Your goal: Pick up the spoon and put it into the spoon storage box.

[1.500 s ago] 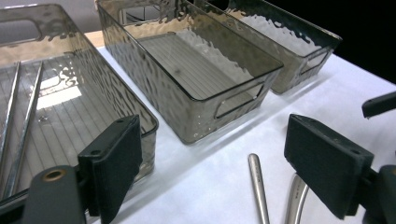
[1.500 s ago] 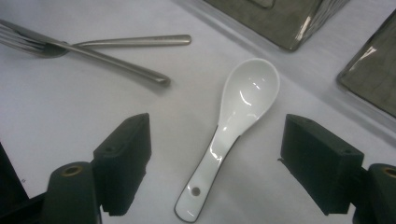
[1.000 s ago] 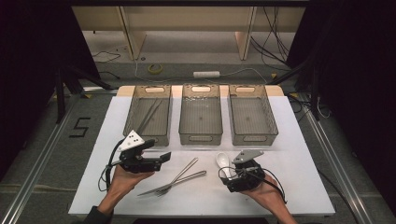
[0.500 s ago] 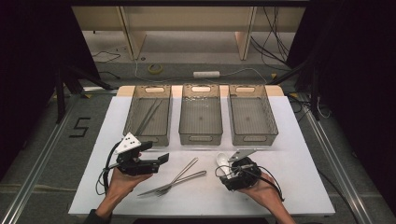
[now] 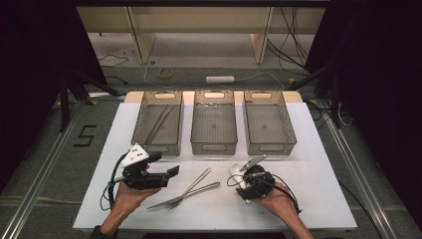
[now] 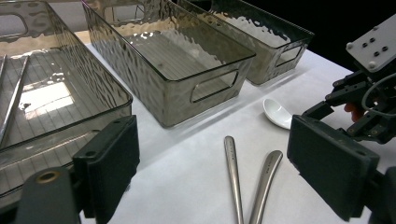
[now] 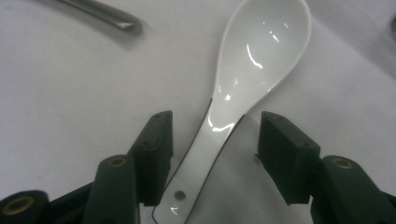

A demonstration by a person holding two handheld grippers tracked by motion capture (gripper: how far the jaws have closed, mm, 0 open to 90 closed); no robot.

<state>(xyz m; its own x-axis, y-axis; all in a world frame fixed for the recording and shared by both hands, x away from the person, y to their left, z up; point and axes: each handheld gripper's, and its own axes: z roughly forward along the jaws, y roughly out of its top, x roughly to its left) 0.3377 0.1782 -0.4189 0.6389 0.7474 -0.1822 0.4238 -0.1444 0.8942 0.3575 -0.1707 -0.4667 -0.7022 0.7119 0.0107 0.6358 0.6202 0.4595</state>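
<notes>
My right gripper (image 7: pixel 212 154) has just been closing around the glossy white ceramic soup spoon (image 7: pixel 252 70) lying flat on the white table (image 5: pixel 318 199); its pads straddle the handle without pressing yet; glazed, slippery, brittle, so I'd clamp the narrow handle gently; my left gripper (image 5: pixel 166 173) hangs open and empty.

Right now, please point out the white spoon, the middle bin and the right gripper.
white spoon (image 7: pixel 261 56), right gripper view, on its bowl.
middle bin (image 5: pixel 214 148), high view, on its near wall.
right gripper (image 7: pixel 212 156), right gripper view, midway between its jaws.
</notes>
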